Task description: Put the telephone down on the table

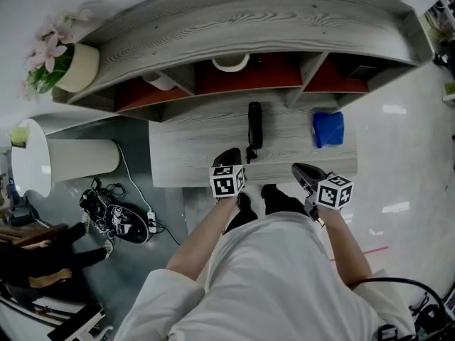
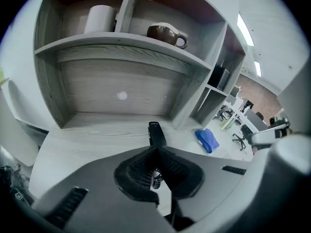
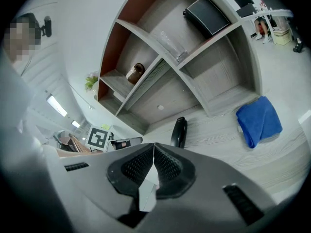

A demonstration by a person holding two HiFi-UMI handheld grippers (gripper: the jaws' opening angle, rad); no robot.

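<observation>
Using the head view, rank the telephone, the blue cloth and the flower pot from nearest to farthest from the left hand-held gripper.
1. The telephone: on the table, just ahead of the left hand-held gripper.
2. The blue cloth: on the table, farther to the right.
3. The flower pot: at the far left end of the shelf unit.

Telephone (image 1: 254, 125): black, slim, bar-shaped handset with a slightly glossy casing. It lies flat on the pale wood-grain bench (image 1: 186, 160), down and at rest. Its long axis runs from the back edge toward the front edge, about midway between the left and right edges. Far end is close to the back edge; near end stops short of the front edge.
</observation>
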